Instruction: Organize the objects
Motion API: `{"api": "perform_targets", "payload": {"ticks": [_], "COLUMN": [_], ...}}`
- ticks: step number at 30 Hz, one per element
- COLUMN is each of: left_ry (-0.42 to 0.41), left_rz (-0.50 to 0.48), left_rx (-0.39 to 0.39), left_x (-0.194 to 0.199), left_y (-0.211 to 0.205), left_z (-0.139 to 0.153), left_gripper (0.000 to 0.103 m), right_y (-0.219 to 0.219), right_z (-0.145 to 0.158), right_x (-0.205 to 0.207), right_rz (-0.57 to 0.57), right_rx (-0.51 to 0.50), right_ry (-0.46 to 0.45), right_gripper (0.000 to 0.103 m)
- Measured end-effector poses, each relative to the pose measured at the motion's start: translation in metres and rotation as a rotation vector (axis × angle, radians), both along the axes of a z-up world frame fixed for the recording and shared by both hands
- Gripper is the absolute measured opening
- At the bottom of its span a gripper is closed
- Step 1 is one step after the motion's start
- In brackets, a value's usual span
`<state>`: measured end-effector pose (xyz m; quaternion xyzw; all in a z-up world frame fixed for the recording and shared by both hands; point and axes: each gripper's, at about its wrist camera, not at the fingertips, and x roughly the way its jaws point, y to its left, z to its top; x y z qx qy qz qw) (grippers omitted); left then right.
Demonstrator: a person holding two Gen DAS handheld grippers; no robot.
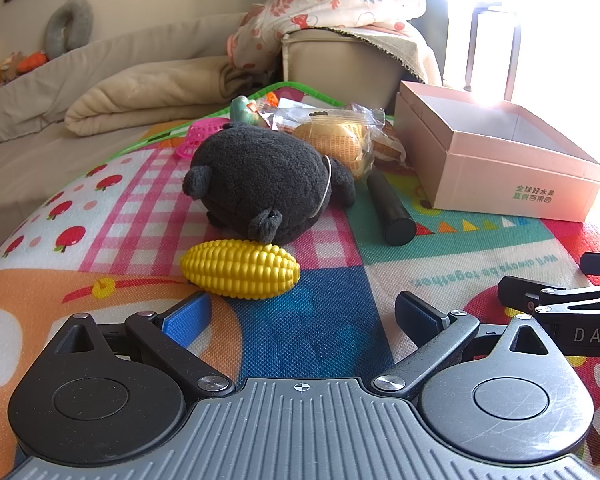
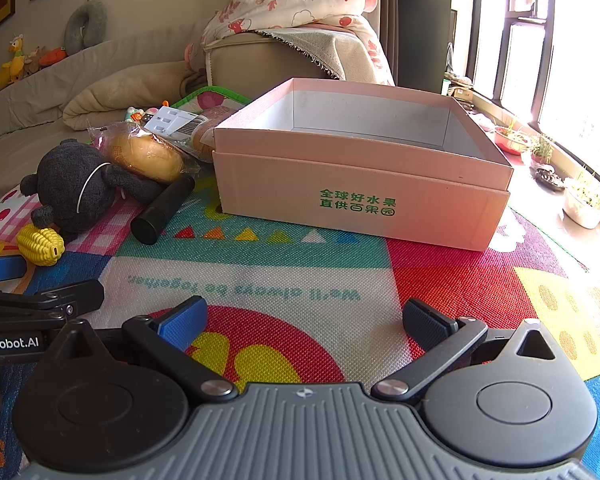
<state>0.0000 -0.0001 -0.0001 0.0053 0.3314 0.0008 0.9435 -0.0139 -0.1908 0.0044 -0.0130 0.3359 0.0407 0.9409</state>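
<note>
1. We see the left gripper [image 1: 304, 312] with its fingers spread wide and nothing between them, just before the yellow toy corn [image 1: 240, 274].
2. The right gripper [image 2: 305, 318] also has wide, empty fingers and faces the open pink box [image 2: 360, 188].
3. On the colourful play mat [image 2: 260, 264], the corn touches the black plush toy [image 1: 260, 180]; a black cylinder [image 1: 390, 212] lies between the plush and the box.

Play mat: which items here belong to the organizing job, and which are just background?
Job: pink box, black plush toy, toy corn, black cylinder, wrapped bread.
Background: folded blanket, neck pillow, windowsill plants.
</note>
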Motion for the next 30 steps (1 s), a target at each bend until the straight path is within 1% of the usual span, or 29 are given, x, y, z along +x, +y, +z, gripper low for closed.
{"api": "perform_targets", "payload": {"ticks": [23, 26, 30], "left_ry": [0.000, 0.001, 0.006], "left_rz": [-0.001, 0.003, 0.009], "left_rx": [-0.001, 0.000, 0.002], "left_x": [0.000, 0.000, -0.003], "left_y": [0.000, 0.000, 0.000], "left_z": [0.000, 0.000, 0.001], "left_gripper": [0.102, 0.101, 0.101], "right_y": [0.001, -0.002, -0.001], "right_z": [-0.002, -0.002, 0.003], "right_x": [0.003, 0.004, 0.012], "right_rz": [0.002, 0.009, 0.017], "right_rx": [0.002, 0.003, 0.001], "right_ry": [0.006, 0.020, 0.072], "right_gripper": [0.103, 0.103, 0.103]}}
